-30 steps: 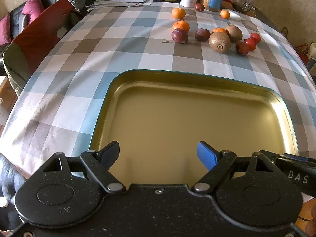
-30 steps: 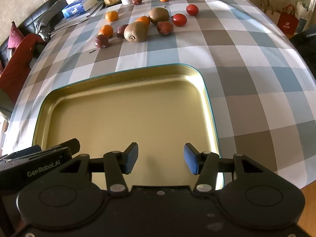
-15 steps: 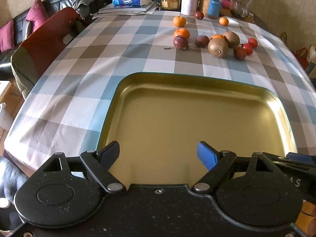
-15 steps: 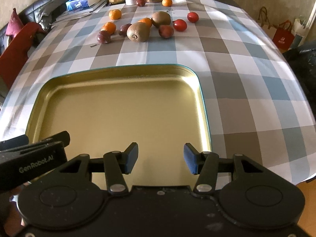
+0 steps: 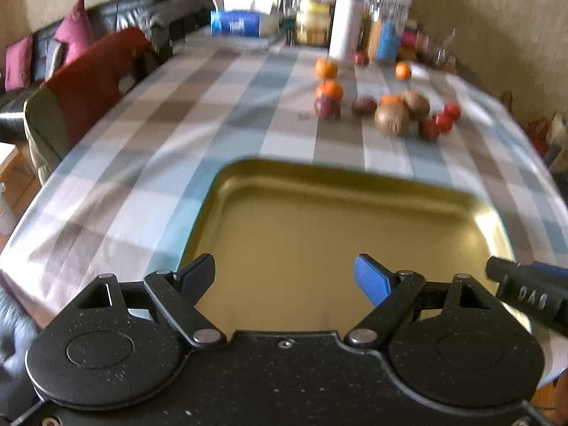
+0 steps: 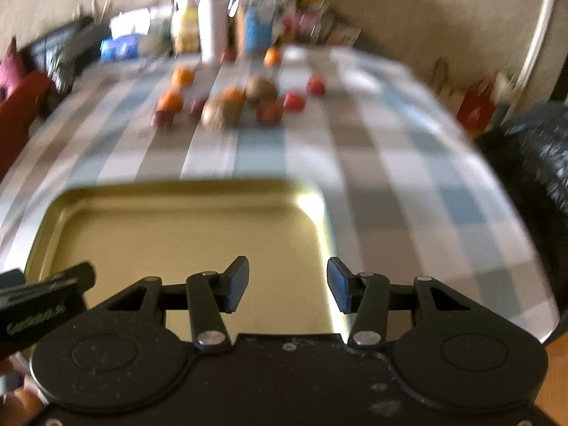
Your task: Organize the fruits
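A gold metal tray lies empty on the checked tablecloth, close in front of both grippers. Far beyond it sits a blurred cluster of fruit: two kiwis, oranges, dark plums, red tomatoes. My left gripper hovers open over the tray's near edge with nothing between its fingers. My right gripper is open too, empty, over the tray's near right corner. Each gripper's body shows at the edge of the other's view.
Jars, a white bottle and a blue tissue box crowd the table's far end. A red-draped chair stands at the left edge; a dark bag lies right. Bare checked cloth separates tray and fruit.
Both grippers have pulled back and tilted upward, so the tray and fruit sit lower and farther in view and the far wall shows. Both views are now motion-blurred. Jaws unchanged.
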`<state>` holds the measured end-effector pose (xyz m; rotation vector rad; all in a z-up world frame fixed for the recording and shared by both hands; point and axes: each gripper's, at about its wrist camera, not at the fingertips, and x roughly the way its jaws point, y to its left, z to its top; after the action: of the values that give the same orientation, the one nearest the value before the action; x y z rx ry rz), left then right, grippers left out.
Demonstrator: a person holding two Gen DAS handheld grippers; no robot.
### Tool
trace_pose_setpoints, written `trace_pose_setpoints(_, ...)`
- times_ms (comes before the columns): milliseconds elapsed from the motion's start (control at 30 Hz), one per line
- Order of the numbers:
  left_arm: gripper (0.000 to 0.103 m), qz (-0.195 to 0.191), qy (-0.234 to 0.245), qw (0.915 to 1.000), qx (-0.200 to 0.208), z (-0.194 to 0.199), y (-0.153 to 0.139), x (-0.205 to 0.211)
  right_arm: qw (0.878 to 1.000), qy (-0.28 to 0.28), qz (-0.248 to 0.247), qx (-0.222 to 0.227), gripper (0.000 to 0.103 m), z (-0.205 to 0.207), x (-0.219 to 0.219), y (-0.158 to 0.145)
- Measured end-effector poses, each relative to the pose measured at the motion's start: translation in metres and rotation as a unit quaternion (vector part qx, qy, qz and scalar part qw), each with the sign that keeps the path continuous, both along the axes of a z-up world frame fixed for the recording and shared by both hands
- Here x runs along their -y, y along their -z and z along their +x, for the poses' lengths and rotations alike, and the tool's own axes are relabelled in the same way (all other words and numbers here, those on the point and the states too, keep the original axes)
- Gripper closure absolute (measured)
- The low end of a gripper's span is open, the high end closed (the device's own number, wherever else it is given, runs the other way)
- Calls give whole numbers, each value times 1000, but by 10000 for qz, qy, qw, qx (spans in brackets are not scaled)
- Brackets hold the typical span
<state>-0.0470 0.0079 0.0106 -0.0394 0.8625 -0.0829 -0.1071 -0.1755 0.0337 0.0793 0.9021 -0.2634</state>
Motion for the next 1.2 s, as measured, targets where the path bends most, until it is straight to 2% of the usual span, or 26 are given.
trace_pose_setpoints(67,17,-64,-52,9997,237,2,-5,-1,9996,73,-109,263,53,3,3,-8)
trace_pose_setpoints(233,17,-24,109,9989,453,24,-21,2,9946,108,-27,1029,53,20,16,-33)
trace_pose_setpoints(367,15,-78,345,9959,828,44,-39,5,9900,-44,-42,1411,53,45,23,-48)
trace_pose_setpoints(500,15,-31,229,9920,1238,66,-51,9,9871,-90,-107,1597,53,65,30,-50)
trace_pose_setpoints(700,15,-65,357,9884,1475,107,-54,14,9853,-60,-75,1707,53,101,50,-41)
trace_pose_setpoints(833,15,-29,403,9872,1543,133,-51,19,9870,27,18,1608,53,126,65,-30)
trace_pose_setpoints(1200,15,524,627,9797,1833,215,-39,49,9867,418,193,1556,52,198,117,1)
